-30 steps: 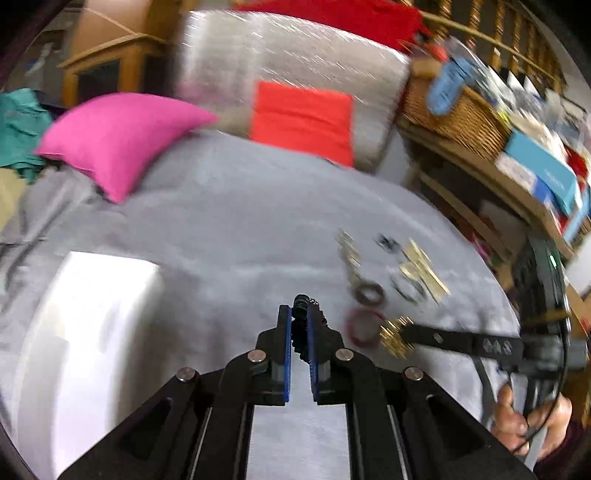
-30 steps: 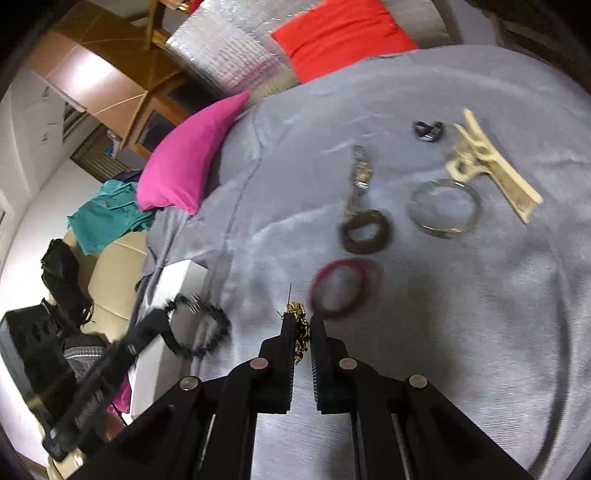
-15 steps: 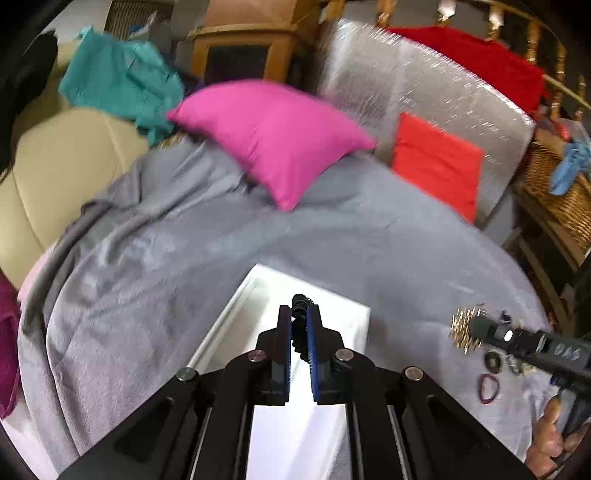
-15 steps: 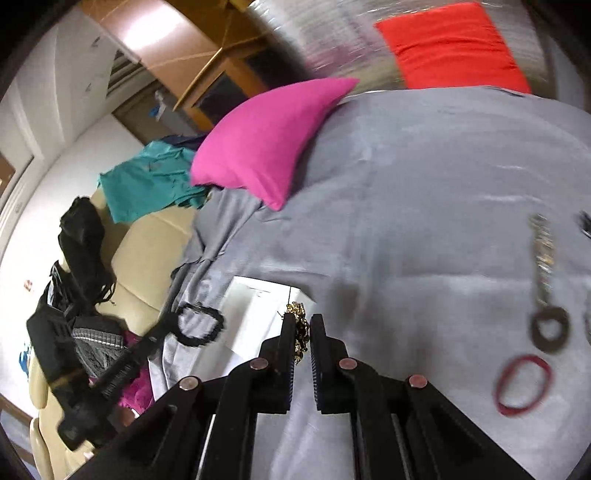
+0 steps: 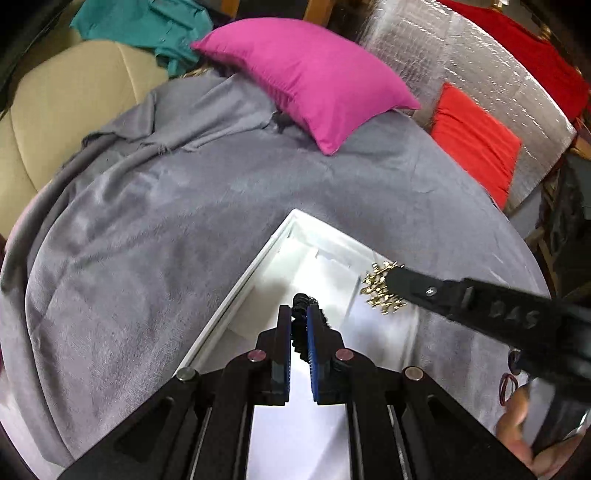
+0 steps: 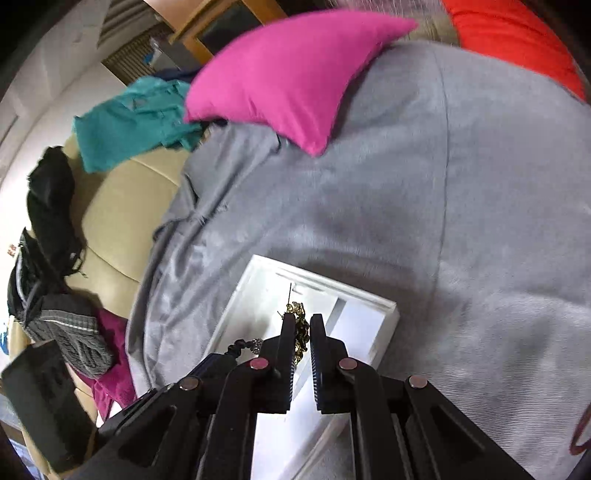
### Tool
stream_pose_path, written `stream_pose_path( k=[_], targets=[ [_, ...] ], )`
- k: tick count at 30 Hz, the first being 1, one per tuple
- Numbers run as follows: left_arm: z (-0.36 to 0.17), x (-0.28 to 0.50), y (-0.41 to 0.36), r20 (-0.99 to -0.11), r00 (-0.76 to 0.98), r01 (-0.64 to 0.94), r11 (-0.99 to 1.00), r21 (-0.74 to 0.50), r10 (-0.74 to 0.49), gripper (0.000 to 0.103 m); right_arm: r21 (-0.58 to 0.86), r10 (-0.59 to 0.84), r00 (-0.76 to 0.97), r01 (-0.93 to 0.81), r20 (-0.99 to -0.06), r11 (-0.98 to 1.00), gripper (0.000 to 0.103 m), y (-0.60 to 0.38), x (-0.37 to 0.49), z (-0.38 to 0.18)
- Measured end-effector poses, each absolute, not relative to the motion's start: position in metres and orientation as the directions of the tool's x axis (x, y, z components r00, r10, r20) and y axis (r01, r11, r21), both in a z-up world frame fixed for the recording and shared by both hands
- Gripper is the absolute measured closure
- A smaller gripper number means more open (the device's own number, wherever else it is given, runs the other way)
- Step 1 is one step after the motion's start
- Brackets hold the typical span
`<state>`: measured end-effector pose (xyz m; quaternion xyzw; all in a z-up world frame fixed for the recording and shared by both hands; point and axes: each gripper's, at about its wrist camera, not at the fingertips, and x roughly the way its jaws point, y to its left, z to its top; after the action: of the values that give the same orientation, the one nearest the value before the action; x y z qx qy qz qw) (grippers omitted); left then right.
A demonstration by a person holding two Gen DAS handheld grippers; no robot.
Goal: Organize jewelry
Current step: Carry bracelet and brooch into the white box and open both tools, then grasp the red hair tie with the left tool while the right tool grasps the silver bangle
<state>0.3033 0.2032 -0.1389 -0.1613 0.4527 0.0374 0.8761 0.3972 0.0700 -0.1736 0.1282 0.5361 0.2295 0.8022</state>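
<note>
A white open box (image 5: 236, 291) lies on the grey blanket (image 5: 147, 221). Above its inside hangs my left gripper (image 5: 299, 312), shut on a black beaded bracelet (image 5: 300, 301) that sticks out past the tips. From the right, my right gripper (image 5: 391, 281) reaches over the box's far right part, shut on a gold cluster piece (image 5: 378, 293). The right wrist view shows the same gold piece (image 6: 301, 314) between the shut fingers of the right gripper (image 6: 303, 322), over the white box (image 6: 369, 299). The black bracelet (image 6: 239, 346) shows at lower left there.
A pink cushion (image 5: 306, 81) and a red cushion (image 5: 476, 144) lie at the blanket's far side. A beige sofa (image 5: 66, 110) with teal cloth (image 5: 147, 22) stands to the left. A red ring (image 5: 508, 384) lies at the right, near a person's hand (image 5: 517, 428).
Both grippers swung left, away from the jewelry spread on the blanket, and now hang over the white box. Each still holds its piece. The right gripper has closed in on the left one.
</note>
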Motion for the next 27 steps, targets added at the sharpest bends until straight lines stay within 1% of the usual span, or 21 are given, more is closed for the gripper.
stream_pose_path(
  k=[5, 7, 11, 13, 14, 15, 16, 17, 18, 19, 23, 27],
  targets=[
    [-0.143, 0.303, 0.205, -0.822, 0.565, -0.23, 0.942, -0.244, -0.075, 0.095, 0.452, 0.495, 0.278, -0.206, -0.823, 0.868, 0.094, 0.08, 0.407, -0.19],
    [-0.145, 0.303, 0.207, -0.829, 0.555, -0.244, 0.94, -0.239, -0.066, 0.095, 0.449, 0.485, 0.256, -0.189, -0.836, 0.873, 0.09, 0.083, 0.41, -0.197],
    [-0.152, 0.304, 0.213, -0.854, 0.516, -0.273, 0.931, -0.243, -0.072, 0.095, 0.45, 0.474, 0.179, -0.16, -0.862, 0.879, 0.088, 0.088, 0.413, -0.208],
    [-0.152, 0.303, 0.217, -0.857, 0.508, -0.28, 0.925, -0.256, -0.083, 0.094, 0.436, 0.46, 0.176, -0.158, -0.87, 0.886, 0.074, 0.088, 0.413, -0.207],
    [-0.151, 0.301, 0.219, -0.854, 0.511, -0.281, 0.92, -0.272, -0.096, 0.093, 0.432, 0.456, 0.183, -0.16, -0.871, 0.888, 0.071, 0.087, 0.412, -0.204],
    [-0.15, 0.3, 0.22, -0.851, 0.514, -0.283, 0.917, -0.283, -0.104, 0.091, 0.434, 0.46, 0.195, -0.163, -0.866, 0.886, 0.061, 0.085, 0.411, -0.198],
    [-0.148, 0.297, 0.222, -0.845, 0.523, -0.284, 0.912, -0.297, -0.113, 0.084, 0.437, 0.464, 0.205, -0.166, -0.862, 0.884, 0.049, 0.083, 0.41, -0.194],
    [-0.145, 0.296, 0.222, -0.84, 0.531, -0.285, 0.909, -0.303, -0.113, 0.073, 0.441, 0.471, 0.22, -0.173, -0.854, 0.881, 0.044, 0.081, 0.408, -0.187],
    [-0.142, 0.294, 0.223, -0.835, 0.541, -0.289, 0.909, -0.301, -0.105, 0.068, 0.437, 0.471, 0.241, -0.182, -0.848, 0.881, 0.036, 0.078, 0.406, -0.178],
    [-0.139, 0.292, 0.222, -0.829, 0.553, -0.293, 0.911, -0.291, -0.087, 0.063, 0.435, 0.473, 0.258, -0.191, -0.843, 0.88, 0.035, 0.076, 0.404, -0.171],
    [-0.123, 0.285, 0.213, -0.788, 0.613, -0.271, 0.921, -0.279, -0.059, 0.062, 0.49, 0.533, 0.308, -0.209, -0.788, 0.846, 0.035, 0.049, 0.389, -0.145],
    [-0.106, 0.279, 0.189, -0.737, 0.673, -0.212, 0.941, -0.264, -0.055, 0.062, 0.49, 0.524, 0.406, -0.194, -0.748, 0.85, 0.035, -0.001, 0.366, -0.125]
  ],
)
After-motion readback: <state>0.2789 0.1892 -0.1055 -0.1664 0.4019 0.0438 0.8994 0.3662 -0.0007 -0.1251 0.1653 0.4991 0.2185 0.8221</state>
